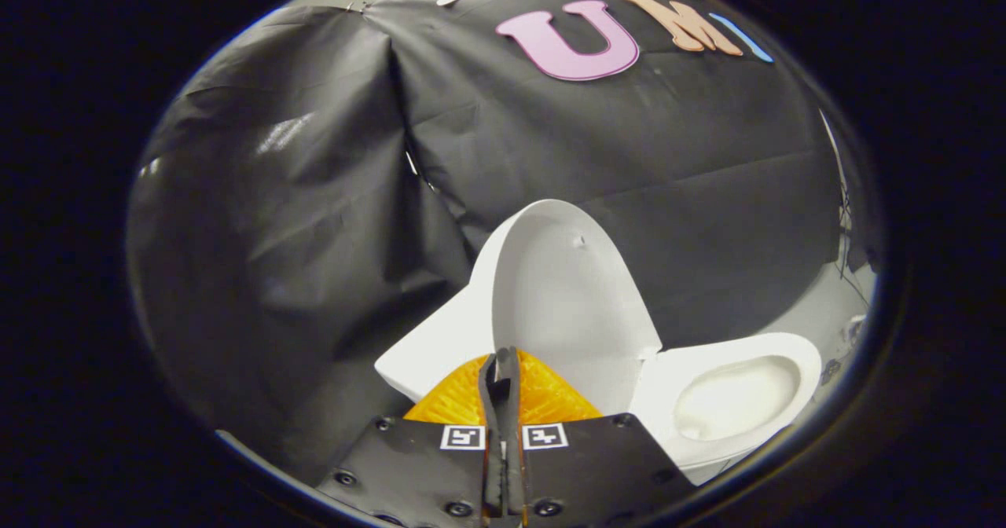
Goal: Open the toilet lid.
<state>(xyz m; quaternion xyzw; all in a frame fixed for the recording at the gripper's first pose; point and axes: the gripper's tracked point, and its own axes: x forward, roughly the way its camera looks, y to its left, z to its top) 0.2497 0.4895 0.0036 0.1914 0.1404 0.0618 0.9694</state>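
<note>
White toilet lid [570, 292] stands raised, near upright, just beyond the gripper [503, 367], leaning toward the black cloth wall [314, 198] behind it. Toilet seat [786, 351] and open bowl [735, 398] lie to the right w/ the lid hinged at their near end. Gripper fingers are pressed together, tips touching, nothing between them; they sit at the lid's lower edge, can't tell if touching it. Lid looks like stiff, smooth moulded plastic, prob. light but slippery, so a pinch could slide. Best hold: the thin free rim at the top, away from the hinge. Task looks about done.
</note>
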